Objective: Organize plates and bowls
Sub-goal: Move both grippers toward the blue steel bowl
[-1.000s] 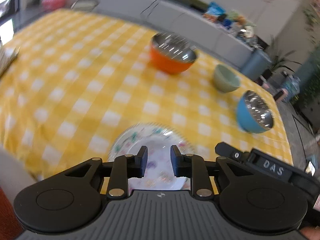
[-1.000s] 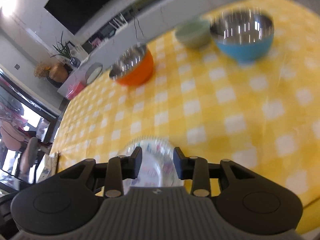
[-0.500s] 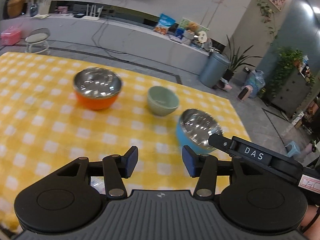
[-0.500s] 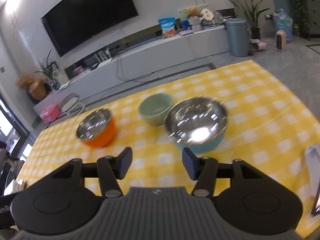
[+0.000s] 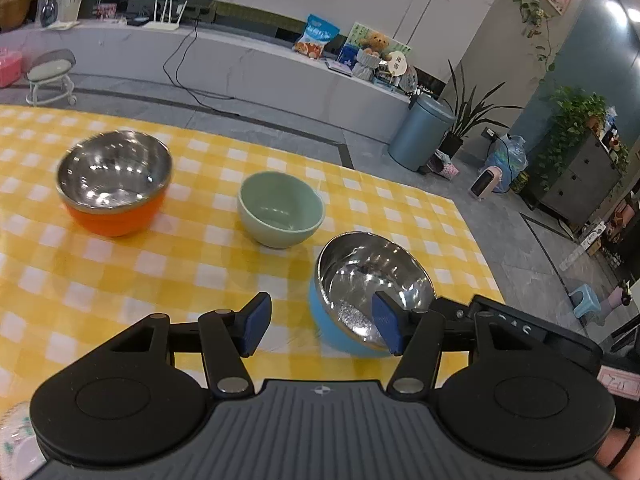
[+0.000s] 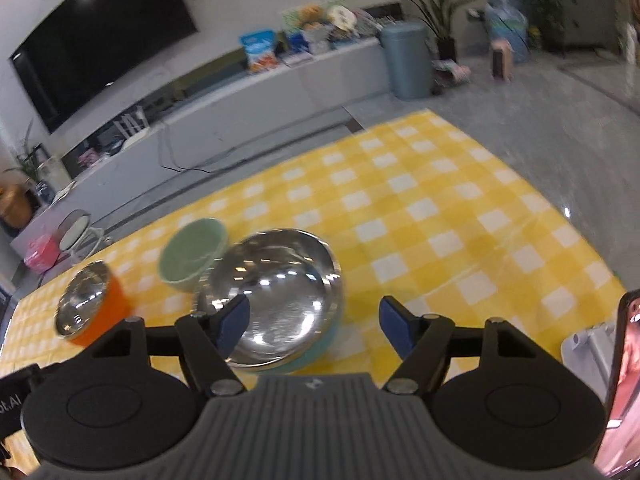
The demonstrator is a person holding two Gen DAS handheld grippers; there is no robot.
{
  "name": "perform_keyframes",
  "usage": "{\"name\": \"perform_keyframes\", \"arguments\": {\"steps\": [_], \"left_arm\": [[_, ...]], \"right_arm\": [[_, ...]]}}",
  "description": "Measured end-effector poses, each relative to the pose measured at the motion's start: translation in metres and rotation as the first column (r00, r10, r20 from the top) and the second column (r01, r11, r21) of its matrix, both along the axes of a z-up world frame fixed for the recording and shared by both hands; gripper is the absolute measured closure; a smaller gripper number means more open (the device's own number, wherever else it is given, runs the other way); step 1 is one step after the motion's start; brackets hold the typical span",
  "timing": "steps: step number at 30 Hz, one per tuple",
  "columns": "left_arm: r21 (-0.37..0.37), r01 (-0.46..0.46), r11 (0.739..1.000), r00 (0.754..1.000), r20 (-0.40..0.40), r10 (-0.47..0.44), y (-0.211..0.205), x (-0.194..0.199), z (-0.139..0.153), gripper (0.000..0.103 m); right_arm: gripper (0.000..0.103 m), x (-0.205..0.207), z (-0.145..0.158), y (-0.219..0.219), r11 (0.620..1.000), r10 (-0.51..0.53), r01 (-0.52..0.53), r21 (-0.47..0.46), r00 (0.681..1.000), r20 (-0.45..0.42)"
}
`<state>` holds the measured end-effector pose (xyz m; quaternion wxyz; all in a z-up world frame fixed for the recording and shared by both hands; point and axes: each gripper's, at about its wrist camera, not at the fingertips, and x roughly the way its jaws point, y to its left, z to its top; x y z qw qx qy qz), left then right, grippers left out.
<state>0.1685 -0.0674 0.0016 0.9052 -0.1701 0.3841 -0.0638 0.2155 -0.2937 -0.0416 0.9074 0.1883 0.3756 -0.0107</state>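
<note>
The blue bowl (image 5: 362,312), steel-lined and sitting upright on the desk (image 5: 192,276) with its yellow-and-white checked cloth, is serving as the landmark here. The left hand-held gripper (image 5: 322,328) is hovering just in front of this bowl with its jaws standing wide apart; they have just been opening, and nothing is being pressed between them, though the right pad (image 5: 386,326) is showing in front of the bowl's shiny inside. The right hand-held gripper (image 6: 314,326) is looking down over the same blue bowl (image 6: 280,304), its jaws likewise spread wide after just opening, with the bowl's near rim lying between the two blue pads but not being squeezed; whether the left pad (image 6: 232,322) is touching the rim cannot be told. Just behind and left of the blue bowl the green bowl (image 5: 280,210) is standing upright and apart from it. Farther left of the blue bowl, well apart, the orange bowl (image 5: 114,184) with a steel lining is also sitting upright. Far to the near left of the blue bowl, a sliver of a flower-patterned plate (image 5: 16,440) is peeking out at the picture's corner beside the left hand-held gripper's body. To the right of the blue bowl, a phone (image 6: 626,380) is standing at the edge of the right wrist view.
</note>
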Motion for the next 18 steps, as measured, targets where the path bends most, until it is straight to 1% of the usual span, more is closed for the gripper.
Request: {"name": "perform_keyframes", "arguments": {"steps": [4,6,10,12,13,15,17,18], "left_arm": [[-0.018,0.001,1.0,1.0,-0.02,-0.001,-0.006,0.017,-0.011,0.035],[-0.001,-0.003,1.0,0.999,-0.033,0.003,-0.01,0.024,-0.018,0.036],[0.017,0.002,1.0,0.998,-0.058,-0.001,-0.015,0.037,-0.03,0.039],[0.022,-0.004,1.0,0.998,-0.06,0.005,-0.016,0.04,-0.034,0.047],[0.025,-0.006,1.0,0.998,-0.06,0.007,-0.017,0.042,-0.036,0.049],[0.027,-0.012,1.0,0.998,-0.054,0.013,-0.018,0.045,-0.038,0.06],[0.039,-0.011,0.999,0.999,-0.05,0.013,-0.019,0.048,-0.039,0.065],[0.044,-0.01,0.999,0.999,-0.051,0.012,-0.019,0.048,-0.04,0.07]], "right_arm": [[0.034,0.014,-0.012,-0.014,0.998,-0.03,0.032,0.047,0.999,-0.038],[0.037,0.017,-0.017,-0.016,0.997,-0.044,0.046,0.059,0.998,-0.044],[0.045,0.021,-0.025,-0.019,0.994,-0.039,0.044,0.101,0.998,-0.055],[0.051,0.022,-0.028,-0.018,0.993,-0.034,0.04,0.111,0.998,-0.055],[0.052,0.023,-0.029,-0.018,0.993,-0.03,0.036,0.112,0.998,-0.054],[0.057,0.024,-0.03,-0.016,0.993,-0.023,0.029,0.112,0.998,-0.053],[0.06,0.025,-0.03,-0.016,0.993,-0.016,0.022,0.115,0.999,-0.047],[0.065,0.026,-0.031,-0.015,0.994,-0.014,0.019,0.11,0.999,-0.049]]}}
